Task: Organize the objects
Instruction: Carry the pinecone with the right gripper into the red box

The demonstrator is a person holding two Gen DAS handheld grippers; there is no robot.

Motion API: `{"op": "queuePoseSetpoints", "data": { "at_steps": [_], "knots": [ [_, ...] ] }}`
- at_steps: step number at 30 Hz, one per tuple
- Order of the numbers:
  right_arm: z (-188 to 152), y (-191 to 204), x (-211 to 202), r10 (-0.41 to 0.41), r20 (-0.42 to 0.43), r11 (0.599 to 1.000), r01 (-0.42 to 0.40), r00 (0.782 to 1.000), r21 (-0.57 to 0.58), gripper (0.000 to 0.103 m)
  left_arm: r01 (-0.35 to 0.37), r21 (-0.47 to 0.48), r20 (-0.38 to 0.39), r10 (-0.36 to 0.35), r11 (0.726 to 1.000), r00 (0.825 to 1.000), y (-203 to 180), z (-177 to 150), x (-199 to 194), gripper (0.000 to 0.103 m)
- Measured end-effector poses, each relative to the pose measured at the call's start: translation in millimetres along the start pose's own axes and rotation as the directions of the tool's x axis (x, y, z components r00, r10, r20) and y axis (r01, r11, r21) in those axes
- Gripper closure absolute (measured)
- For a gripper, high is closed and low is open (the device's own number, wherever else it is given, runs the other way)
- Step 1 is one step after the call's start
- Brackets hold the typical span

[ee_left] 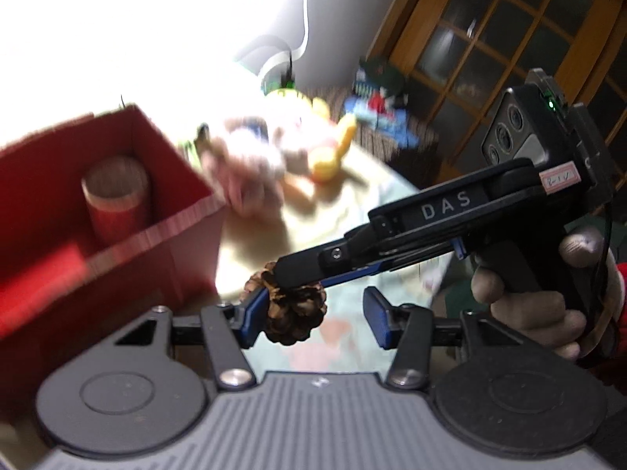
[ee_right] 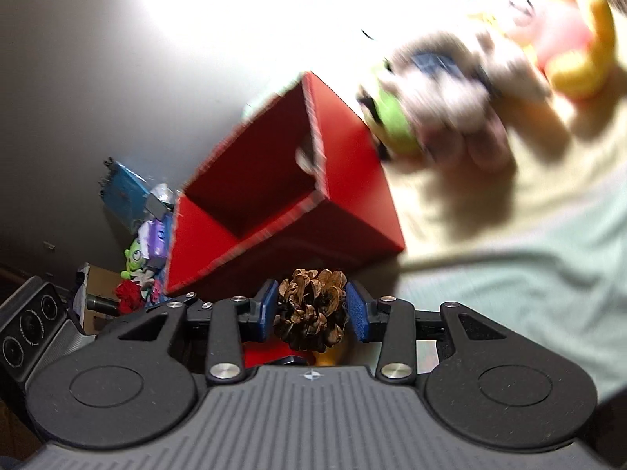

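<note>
clearly pinecone (ee_right: 311, 315) clamped between right gripper (ee_right: 312, 310) pads.

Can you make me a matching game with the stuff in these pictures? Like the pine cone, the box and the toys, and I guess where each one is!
Things:
1. pine cone
2. red box
3. cylinder
4. yellow plush

Places or states:
A. standing inside the box
B. pinched by the right gripper
C. lying on the table, past the box
D. open at the top, on the table

Right pairs: 1-B, 2-D, 3-A, 4-C
</note>
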State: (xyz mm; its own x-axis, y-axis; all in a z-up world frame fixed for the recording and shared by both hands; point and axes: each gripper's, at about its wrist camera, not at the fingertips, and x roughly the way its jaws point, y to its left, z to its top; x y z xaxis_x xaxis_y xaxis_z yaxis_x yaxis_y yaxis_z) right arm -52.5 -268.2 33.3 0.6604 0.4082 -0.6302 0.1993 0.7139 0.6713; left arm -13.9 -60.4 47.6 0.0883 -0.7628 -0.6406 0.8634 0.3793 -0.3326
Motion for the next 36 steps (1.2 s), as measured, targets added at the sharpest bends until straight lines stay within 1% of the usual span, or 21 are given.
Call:
{"op": "queuePoseSetpoints", "data": {
  "at_steps": [3, 7, 10, 13, 16, 20, 24, 27, 29, 32, 36],
  "knots": [
    [21, 21, 2, 0.020, 0.033, 0.997, -0.018, 0.999, -0.074, 0.062, -0.024, 0.003, 0.073, 0.024, 1.000, 0.997, 7, 18, -16, 0.051],
    [50, 43, 18, 0.021, 0.039, 0.984, -0.013, 0.999, -0.180, 0.062, -0.051, -0.035, 0.142, 0.055, 0.998, 0.988, 25, 35, -30, 0.051],
    [70, 53, 38, -0.008, 0.013, 0.970, 0.011, 1.000, -0.244, 0.062, -0.069, -0.079, 0.171, 0.082, 0.994, 0.982, 43, 41, -28, 0.051],
    [85, 59, 63, -0.047, -0.036, 0.948, 0.033, 0.998, -0.316, 0.063, -0.077, -0.148, 0.174, 0.103, 0.986, 0.979, 66, 43, -19, 0.051],
    [96, 61, 85, -0.088, -0.091, 0.923, 0.047, 0.992, -0.381, 0.063, -0.088, -0.210, 0.166, 0.124, 0.974, 0.978, 86, 41, -8, 0.051],
    [103, 64, 112, -0.170, -0.153, 0.881, 0.081, 0.973, -0.466, 0.063, -0.085, -0.282, 0.141, 0.129, 0.956, 0.982, 107, 35, 12, 0.051],
    [101, 70, 135, -0.280, -0.198, 0.817, 0.124, 0.939, -0.564, 0.062, -0.083, -0.326, 0.093, 0.119, 0.942, 0.988, 120, 31, 32, 0.051],
    [98, 74, 148, -0.336, -0.214, 0.777, 0.141, 0.917, -0.613, 0.062, -0.097, -0.330, 0.056, 0.123, 0.939, 0.991, 123, 28, 44, 0.051],
    [95, 76, 153, -0.362, -0.209, 0.746, 0.148, 0.908, -0.649, 0.062, -0.112, -0.331, 0.036, 0.131, 0.937, 0.991, 125, 28, 51, 0.051],
    [89, 80, 157, -0.398, -0.195, 0.701, 0.160, 0.897, -0.695, 0.061, -0.113, -0.339, 0.013, 0.125, 0.934, 0.992, 130, 28, 55, 0.051],
    [90, 83, 160, -0.426, -0.190, 0.683, 0.176, 0.885, -0.709, 0.061, -0.116, -0.341, -0.018, 0.117, 0.933, 0.993, 132, 27, 61, 0.051]
  ]
}}
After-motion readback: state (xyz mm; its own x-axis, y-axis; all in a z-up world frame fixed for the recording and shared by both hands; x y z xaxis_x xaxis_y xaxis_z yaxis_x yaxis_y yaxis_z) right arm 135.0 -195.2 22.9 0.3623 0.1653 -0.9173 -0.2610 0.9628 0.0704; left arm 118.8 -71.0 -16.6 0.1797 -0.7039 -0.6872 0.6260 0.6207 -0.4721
